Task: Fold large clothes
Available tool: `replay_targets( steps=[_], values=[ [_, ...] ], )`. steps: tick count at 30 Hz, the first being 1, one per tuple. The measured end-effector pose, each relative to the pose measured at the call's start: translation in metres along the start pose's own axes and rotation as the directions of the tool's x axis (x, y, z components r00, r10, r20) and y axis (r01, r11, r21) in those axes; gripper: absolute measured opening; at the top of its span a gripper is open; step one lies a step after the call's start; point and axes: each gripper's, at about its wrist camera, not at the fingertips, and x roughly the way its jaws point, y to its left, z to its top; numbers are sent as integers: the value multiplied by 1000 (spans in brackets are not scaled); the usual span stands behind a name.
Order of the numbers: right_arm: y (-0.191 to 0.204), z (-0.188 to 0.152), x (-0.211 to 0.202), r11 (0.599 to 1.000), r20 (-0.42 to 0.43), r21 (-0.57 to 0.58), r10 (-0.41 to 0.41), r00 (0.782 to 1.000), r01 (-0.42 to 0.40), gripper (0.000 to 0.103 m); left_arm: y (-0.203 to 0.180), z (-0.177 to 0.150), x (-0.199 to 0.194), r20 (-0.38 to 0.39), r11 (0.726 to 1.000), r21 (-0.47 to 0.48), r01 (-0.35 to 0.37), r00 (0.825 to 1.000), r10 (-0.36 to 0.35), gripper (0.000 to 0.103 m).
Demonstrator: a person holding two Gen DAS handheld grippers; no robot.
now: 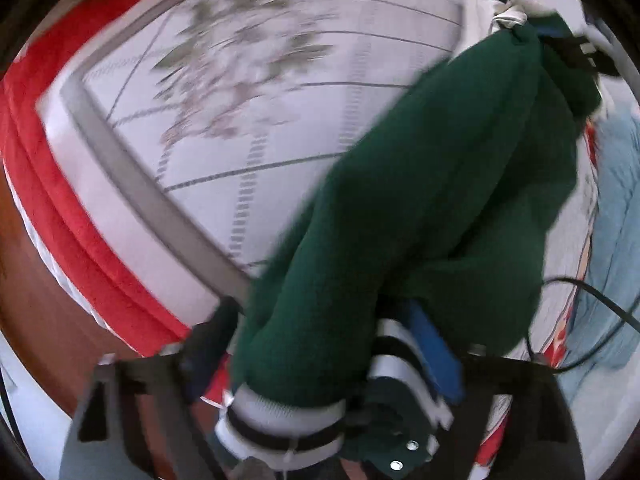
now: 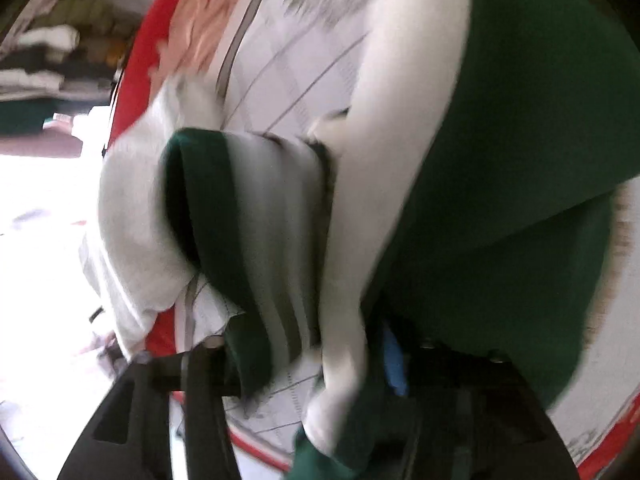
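A dark green jacket (image 1: 432, 200) with white sleeves and green-and-white striped ribbing hangs stretched above a bed. My left gripper (image 1: 320, 344) is shut on its striped hem, with snap buttons (image 1: 404, 454) showing near the bottom. The jacket runs up and to the right, where the other gripper (image 1: 576, 52) holds its far end. In the right wrist view my right gripper (image 2: 304, 364) is shut on the jacket (image 2: 500, 200) at a striped cuff (image 2: 256, 216) and white sleeve (image 2: 392, 120). Cloth hides most of both fingers.
The bed (image 1: 280, 100) has a white quilted cover with grey lines and a leaf print, edged by a red blanket (image 1: 60, 200). A light blue cloth (image 1: 616, 220) lies at the right. Shelves with folded clothes (image 2: 52, 60) stand at the far left.
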Motion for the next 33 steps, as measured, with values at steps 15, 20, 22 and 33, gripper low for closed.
replay_targets(
  steps=[15,20,22,33],
  values=[
    [-232,-43,-84,967,195,229,64,979,-109,83,-44,7,-49,142,991,-7,-133,981,133,97],
    [-275,0,-37,940,203,140,279,938,-310,83,-60,32,-39,166,983,3,-183,970,180,97],
    [-272,17,-23,910,188,97,382,905,-404,89,-68,38,-35,161,978,4,-209,965,206,97],
    [-327,-88,-84,776,529,366,281,800,-515,15,-120,45,-43,205,952,58,-302,936,285,97]
  ],
)
